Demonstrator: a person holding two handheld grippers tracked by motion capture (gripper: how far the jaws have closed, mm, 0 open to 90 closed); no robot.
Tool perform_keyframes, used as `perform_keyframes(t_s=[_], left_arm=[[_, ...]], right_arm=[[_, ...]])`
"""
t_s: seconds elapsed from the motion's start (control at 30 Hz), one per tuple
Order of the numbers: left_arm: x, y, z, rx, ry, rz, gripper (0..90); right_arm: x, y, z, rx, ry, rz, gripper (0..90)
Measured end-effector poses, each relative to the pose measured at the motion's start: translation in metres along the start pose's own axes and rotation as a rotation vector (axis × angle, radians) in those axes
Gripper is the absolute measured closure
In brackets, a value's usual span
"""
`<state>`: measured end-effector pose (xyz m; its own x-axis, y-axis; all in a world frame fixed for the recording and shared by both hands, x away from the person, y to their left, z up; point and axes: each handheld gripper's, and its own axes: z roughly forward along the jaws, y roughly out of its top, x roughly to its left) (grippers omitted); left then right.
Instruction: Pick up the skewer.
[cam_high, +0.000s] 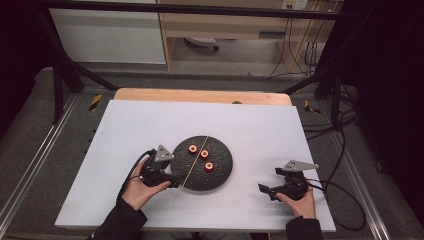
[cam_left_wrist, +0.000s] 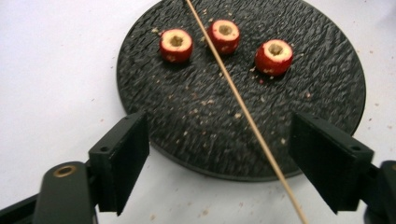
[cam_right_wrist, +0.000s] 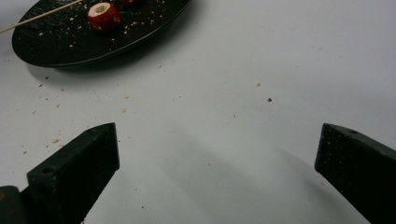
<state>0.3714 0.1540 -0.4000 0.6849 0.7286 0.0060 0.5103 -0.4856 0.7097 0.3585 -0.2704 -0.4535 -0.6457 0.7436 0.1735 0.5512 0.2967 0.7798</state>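
The left gripper (cam_left_wrist: 219, 158) hovers at the near-left rim of a round black plate (cam_left_wrist: 327, 70), its jaws spread wide with a thin wooden skewer (cam_left_wrist: 243, 109) running between them, closer to the right-hand jaw in the left gripper view and touched by neither pad. The skewer lies flat across the plate, its long axis slanting from the near rim away toward the far side, its near end overhanging the white table (cam_high: 150, 125) under the jaws. Beyond it sit three cored red fruit pieces (cam_left_wrist: 224, 35), one on one side of the stick and two on the other. The right gripper (cam_high: 272, 187) rests well apart at the table's right, jaws wide and empty. The left hand is plainly nearer; a clean pinch would likely mean closing across the stick's axis near its overhanging end.
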Motion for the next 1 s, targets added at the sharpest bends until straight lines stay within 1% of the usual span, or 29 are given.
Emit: perform_keyframes(t_s=[0.23, 0.4, 0.43, 0.47, 0.5, 0.53, 0.57, 0.6, 0.63, 0.67, 0.77, 0.87, 0.9, 0.93, 1.0], left_arm=[[-0.007, 0.011, 0.012, 0.031, 0.01, -0.006, 26.0], [-0.01, 0.016, 0.021, 0.059, 0.018, -0.01, 33.2], [-0.011, 0.017, 0.023, 0.067, 0.015, -0.011, 33.2], [-0.011, 0.018, 0.025, 0.074, 0.012, -0.015, 35.0], [-0.012, 0.019, 0.026, 0.08, 0.011, -0.017, 35.0], [-0.013, 0.02, 0.028, 0.084, 0.009, -0.02, 37.6], [-0.014, 0.02, 0.029, 0.09, 0.004, -0.023, 37.6], [-0.014, 0.021, 0.031, 0.091, 0.002, -0.025, 39.6], [-0.014, 0.021, 0.033, 0.093, 0.003, -0.024, 39.6], [-0.015, 0.022, 0.034, 0.1, 0.003, -0.023, 42.2], [-0.015, 0.023, 0.039, 0.115, 0.006, -0.029, 44.9], [-0.016, 0.025, 0.043, 0.143, 0.006, -0.035, 49.6], [-0.016, 0.025, 0.044, 0.152, 0.006, -0.036, 49.6], [-0.016, 0.025, 0.045, 0.16, 0.011, -0.033, 52.0], [-0.018, 0.026, 0.047, 0.175, 0.014, -0.028, 53.3]], right_arm=[[0.0, 0.0, 0.0, 0.001, 0.0, 0.003, 0.7], [0.0, 0.0, 0.0, 0.0, 0.002, 0.004, 0.7], [0.0, 0.0, 0.0, 0.0, 0.002, 0.004, 0.7], [0.0, 0.0, 0.0, 0.001, 0.001, 0.005, 0.7], [0.0, 0.0, 0.0, 0.001, 0.001, 0.005, 0.7], [0.0, 0.0, 0.001, 0.0, 0.002, 0.004, 0.7], [0.0, 0.0, 0.001, 0.0, 0.002, 0.004, 0.7], [0.0, 0.0, 0.001, 0.0, 0.003, 0.004, 0.7], [0.0, 0.0, 0.001, 0.0, 0.003, 0.004, 0.7], [0.0, 0.0, 0.001, 0.0, 0.004, 0.004, 0.7], [0.0, 0.0, 0.001, 0.0, 0.005, 0.004, 0.7], [0.0, 0.0, 0.001, -0.001, 0.006, 0.004, 0.7], [0.0, 0.0, 0.001, -0.001, 0.006, 0.004, 0.7], [0.0, 0.0, 0.001, 0.0, 0.007, 0.005, 0.7], [0.0, 0.0, 0.001, 0.001, 0.007, 0.005, 0.7]])
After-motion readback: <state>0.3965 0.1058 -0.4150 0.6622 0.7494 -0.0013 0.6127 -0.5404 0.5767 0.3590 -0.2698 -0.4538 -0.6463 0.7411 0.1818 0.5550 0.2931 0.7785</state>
